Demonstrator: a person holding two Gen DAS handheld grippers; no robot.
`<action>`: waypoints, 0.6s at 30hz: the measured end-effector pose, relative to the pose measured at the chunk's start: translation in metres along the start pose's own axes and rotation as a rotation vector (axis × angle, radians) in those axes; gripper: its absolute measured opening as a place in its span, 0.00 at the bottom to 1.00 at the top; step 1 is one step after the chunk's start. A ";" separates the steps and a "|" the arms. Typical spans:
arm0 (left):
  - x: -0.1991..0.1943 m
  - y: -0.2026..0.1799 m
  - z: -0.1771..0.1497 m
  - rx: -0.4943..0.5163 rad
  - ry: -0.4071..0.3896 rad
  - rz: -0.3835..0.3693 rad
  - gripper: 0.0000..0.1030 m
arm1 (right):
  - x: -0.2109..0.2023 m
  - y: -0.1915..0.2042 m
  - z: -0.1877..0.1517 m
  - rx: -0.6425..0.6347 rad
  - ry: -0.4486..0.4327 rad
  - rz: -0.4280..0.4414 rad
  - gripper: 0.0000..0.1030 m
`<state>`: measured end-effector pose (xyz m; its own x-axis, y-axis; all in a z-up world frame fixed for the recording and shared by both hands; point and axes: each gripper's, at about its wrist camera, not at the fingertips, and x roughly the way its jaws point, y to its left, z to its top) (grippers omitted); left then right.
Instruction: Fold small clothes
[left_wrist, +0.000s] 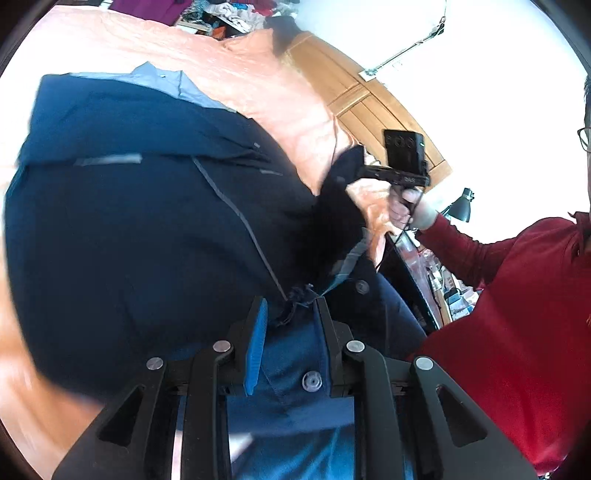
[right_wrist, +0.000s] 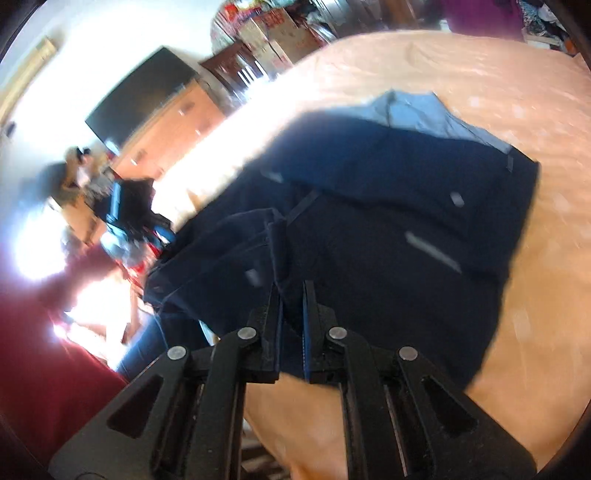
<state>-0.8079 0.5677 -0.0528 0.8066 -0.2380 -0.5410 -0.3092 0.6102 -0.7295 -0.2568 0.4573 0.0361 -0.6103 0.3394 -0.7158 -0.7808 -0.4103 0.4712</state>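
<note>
Only the left wrist view shows the person's hand (left_wrist: 406, 206); both the left gripper (left_wrist: 291, 314) and the right gripper (right_wrist: 292, 299) clamp the navy garment (right_wrist: 388, 221) over the bed (right_wrist: 480, 81).

Navy on peach
Navy garment (left_wrist: 147, 229) with grey stripes – pale blue lining; peach bed (left_wrist: 258, 74); red sleeve (left_wrist: 517, 295).

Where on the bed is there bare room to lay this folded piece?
Bare peach bedspread lies beyond the light-blue garment and right of the dark navy garment, also below the right gripper. The left gripper's side is crowded.
</note>
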 end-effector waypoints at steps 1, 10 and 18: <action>-0.002 -0.001 -0.010 -0.006 0.002 0.020 0.23 | 0.002 0.003 -0.009 -0.003 0.021 -0.016 0.10; 0.000 -0.014 -0.062 0.063 0.090 0.179 0.31 | 0.043 0.038 -0.069 -0.192 0.222 -0.181 0.32; -0.032 -0.026 -0.059 0.085 0.076 0.241 0.37 | 0.033 0.044 -0.068 -0.187 0.219 -0.210 0.51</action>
<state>-0.8555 0.5147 -0.0419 0.6736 -0.1323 -0.7271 -0.4419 0.7165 -0.5398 -0.3023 0.3931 -0.0017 -0.3796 0.2516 -0.8903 -0.8358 -0.5058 0.2134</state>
